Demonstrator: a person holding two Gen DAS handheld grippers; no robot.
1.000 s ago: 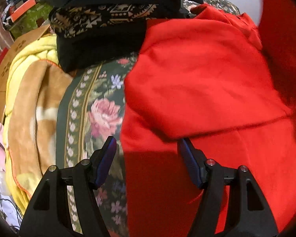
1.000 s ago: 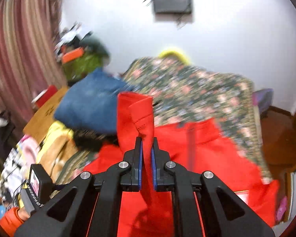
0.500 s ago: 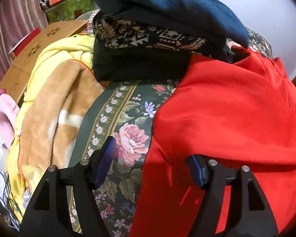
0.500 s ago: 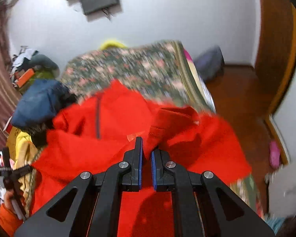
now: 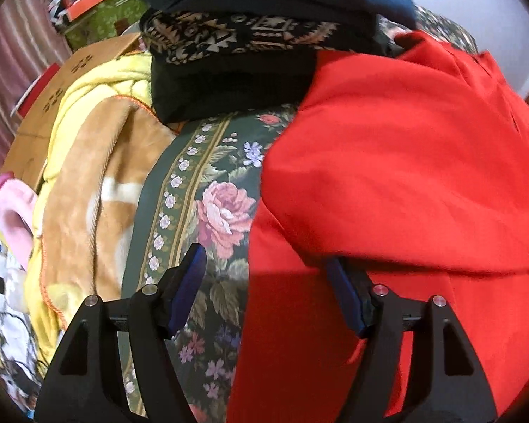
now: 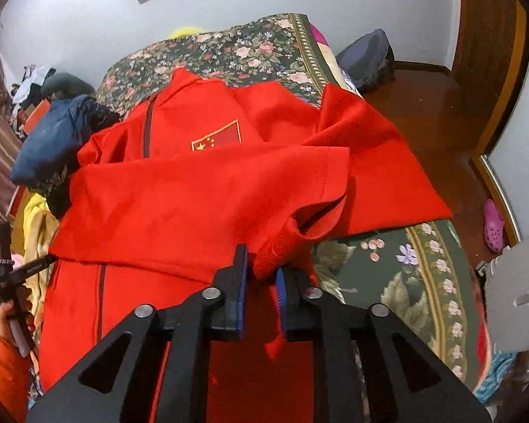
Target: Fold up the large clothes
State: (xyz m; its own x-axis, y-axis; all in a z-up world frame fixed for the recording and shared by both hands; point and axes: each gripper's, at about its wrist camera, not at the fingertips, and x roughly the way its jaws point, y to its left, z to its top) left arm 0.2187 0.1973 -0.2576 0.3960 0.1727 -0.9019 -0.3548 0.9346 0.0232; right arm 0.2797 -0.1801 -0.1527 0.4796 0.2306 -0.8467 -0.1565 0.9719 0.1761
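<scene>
The bed (image 6: 405,282) under its floral cover carries the red jacket (image 6: 201,204), now spread flat with one sleeve folded across the chest; a second ago that sleeve hung lifted. The jacket's left edge runs beside bare cover, and stacked dark clothes (image 5: 236,70) crowd its far corner. The right claw (image 6: 261,282) has parted slightly, the cuff loose between its fingers. The left claw (image 5: 264,282) gapes wide and empty, straddling the jacket's edge.

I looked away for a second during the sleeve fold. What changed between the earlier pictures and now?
The right gripper carried the sleeve from raised down across the red jacket, and its jaws have parted around the cuff. The left gripper stayed open at the jacket's edge on the floral bedspread.
</scene>
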